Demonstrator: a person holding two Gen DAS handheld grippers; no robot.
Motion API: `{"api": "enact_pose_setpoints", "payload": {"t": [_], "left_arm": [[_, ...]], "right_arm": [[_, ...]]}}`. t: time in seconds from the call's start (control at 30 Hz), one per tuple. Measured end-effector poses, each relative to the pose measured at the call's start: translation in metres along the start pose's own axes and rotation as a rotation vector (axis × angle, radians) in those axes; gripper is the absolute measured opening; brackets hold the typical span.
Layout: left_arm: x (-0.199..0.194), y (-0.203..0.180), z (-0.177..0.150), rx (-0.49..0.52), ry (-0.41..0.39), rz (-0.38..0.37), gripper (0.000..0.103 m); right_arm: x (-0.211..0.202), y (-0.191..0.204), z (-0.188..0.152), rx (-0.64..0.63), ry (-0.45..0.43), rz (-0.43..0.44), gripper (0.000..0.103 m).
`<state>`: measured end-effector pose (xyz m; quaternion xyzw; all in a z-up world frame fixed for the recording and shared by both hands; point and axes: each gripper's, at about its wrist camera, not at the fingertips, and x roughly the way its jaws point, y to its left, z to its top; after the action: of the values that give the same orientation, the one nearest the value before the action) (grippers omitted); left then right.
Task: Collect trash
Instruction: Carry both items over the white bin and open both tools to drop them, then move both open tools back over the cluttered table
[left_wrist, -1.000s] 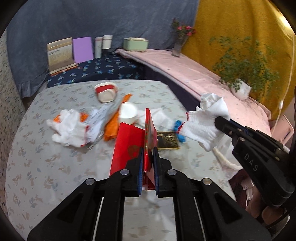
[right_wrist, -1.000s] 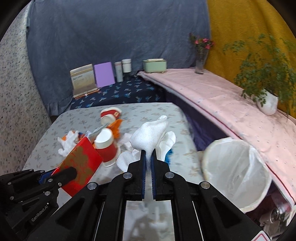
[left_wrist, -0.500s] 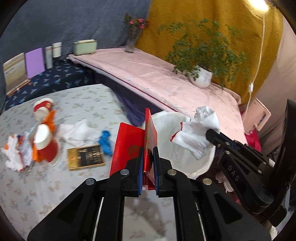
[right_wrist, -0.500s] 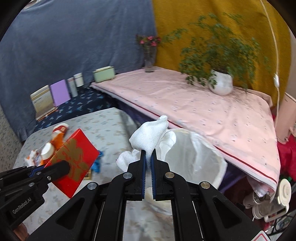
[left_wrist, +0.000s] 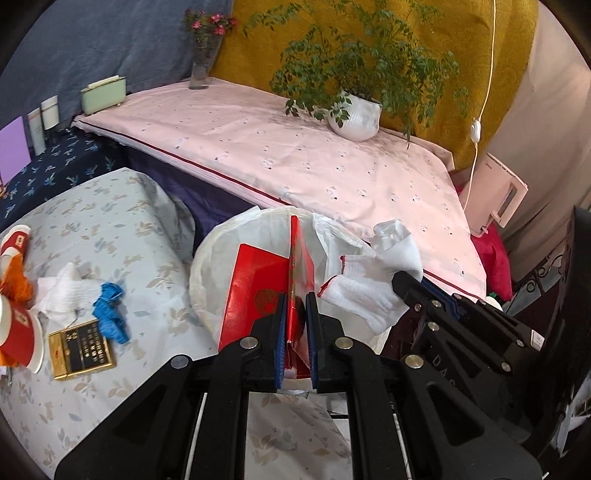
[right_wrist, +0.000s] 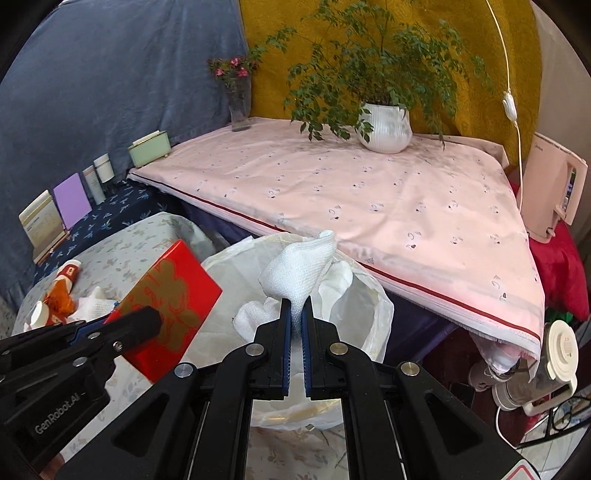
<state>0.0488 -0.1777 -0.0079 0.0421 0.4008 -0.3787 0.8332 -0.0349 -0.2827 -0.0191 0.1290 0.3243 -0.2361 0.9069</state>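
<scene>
My left gripper (left_wrist: 295, 299) is shut on a flat red box (left_wrist: 258, 284), held edge-up over the white-lined trash bin (left_wrist: 210, 266) that stands beside the floral table. The same red box (right_wrist: 170, 295) shows at the left of the right wrist view, over the bin's liner (right_wrist: 354, 291). My right gripper (right_wrist: 295, 310) is shut on a white cloth glove (right_wrist: 299, 273), which hangs above the bin's mouth. In the left wrist view that glove (left_wrist: 365, 291) sits to the right of the red box, at the right gripper's tips.
On the floral table (left_wrist: 110, 221) lie a white glove (left_wrist: 62, 291), a blue scrap (left_wrist: 109, 310), a gold-and-black box (left_wrist: 81, 347), red-and-white paper cups (left_wrist: 14, 332) and orange wrapping. A pink-covered table (left_wrist: 295, 155) with a potted plant (left_wrist: 354, 114) and a vase stands behind the bin.
Both grippers swung right from over the table's litter to over the white-lined bin, carrying the red box and the glove. The litter slid to the left edge of both views.
</scene>
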Motion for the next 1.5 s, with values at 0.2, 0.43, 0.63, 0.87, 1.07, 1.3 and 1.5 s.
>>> {"api": "enact_pose_setpoints", "payload": {"t": [0.2, 0.43, 0.63, 0.87, 1.07, 1.3, 1.5], "left_arm": [[0.018, 0.003, 0.007, -0.016, 0.010, 0.003, 0.027], [0.012, 0.018, 0.008, -0.044, -0.029, 0.074, 0.065], [-0.004, 0.037, 0.004, -0.090, -0.057, 0.119, 0.069], [-0.035, 0.065, -0.003, -0.151, -0.105, 0.179, 0.069], [-0.066, 0.095, -0.013, -0.207, -0.146, 0.238, 0.072], [-0.102, 0.138, -0.036, -0.281, -0.176, 0.358, 0.082], [-0.131, 0.182, -0.060, -0.368, -0.186, 0.450, 0.090]], "right_arm": [[0.016, -0.009, 0.003, 0.037, 0.016, 0.008, 0.010], [0.016, -0.006, 0.010, 0.044, -0.010, 0.009, 0.034], [0.004, 0.002, 0.013, 0.036, -0.032, 0.021, 0.042], [-0.015, 0.027, 0.017, 0.001, -0.057, 0.048, 0.048], [-0.033, 0.061, 0.020, -0.043, -0.081, 0.096, 0.052], [-0.046, 0.112, 0.016, -0.122, -0.086, 0.168, 0.059], [-0.053, 0.160, 0.007, -0.194, -0.085, 0.229, 0.067]]}}
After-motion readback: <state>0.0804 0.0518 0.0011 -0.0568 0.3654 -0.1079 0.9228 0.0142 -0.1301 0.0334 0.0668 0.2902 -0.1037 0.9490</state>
